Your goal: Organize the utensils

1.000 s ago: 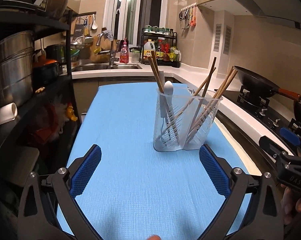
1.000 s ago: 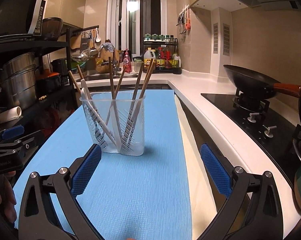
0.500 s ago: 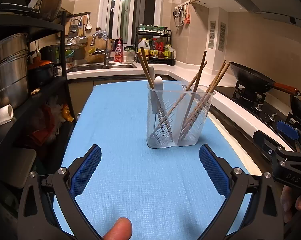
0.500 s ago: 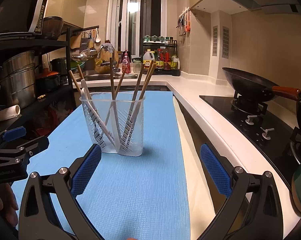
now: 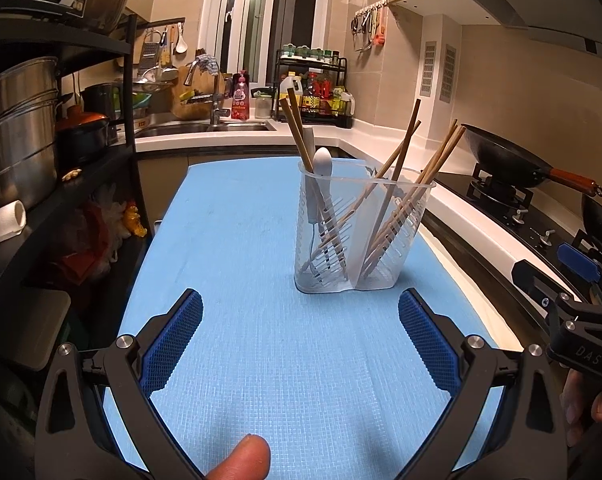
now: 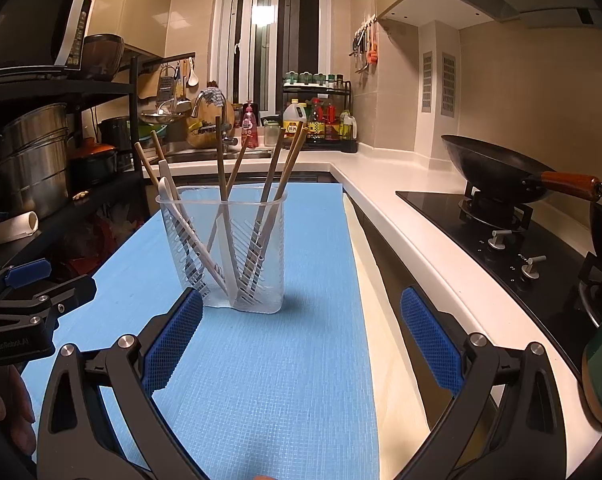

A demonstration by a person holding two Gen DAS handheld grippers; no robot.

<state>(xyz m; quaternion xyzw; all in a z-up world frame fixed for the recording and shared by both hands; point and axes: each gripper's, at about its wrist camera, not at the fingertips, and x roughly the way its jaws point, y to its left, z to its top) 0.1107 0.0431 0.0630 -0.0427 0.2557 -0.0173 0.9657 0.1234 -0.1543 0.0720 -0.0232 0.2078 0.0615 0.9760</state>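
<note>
A clear ribbed plastic utensil holder with two compartments [image 5: 363, 236] stands upright on the blue woven mat [image 5: 261, 360] covering the tabletop, toward the mat's right edge and roughly midway along its length. Long wooden chopsticks [image 5: 405, 160] lean outward in both compartments, and white plastic spoons [image 5: 323, 168] are seen in the left compartment only.

The left tongs [image 5: 301, 344] are spread wide and hold nothing; the holder stands ahead of them, apart from both pads. The right tongs [image 6: 301, 344] are likewise spread wide and empty, with the holder just ahead of the left pad; contact cannot be confirmed.

Handling characteristics, as judged from the views:
- The holder is expected to be light, thin-walled and somewhat flexible. It is likely to be top-heavy, since the utensils project well above the rim.
- The smooth plastic wall is likely to be slippery; the ribbed lower section should offer better purchase.
- The chopsticks are stiff, light and thin, and may roll or pivot between the pads.
- The spoons are rigid and smooth.

Recommended hold: a chopstick or spoon should be taken on the exposed shaft above the rim and drawn out along its lean. The holder should be steadied low on its wall by the other tongs.
</note>
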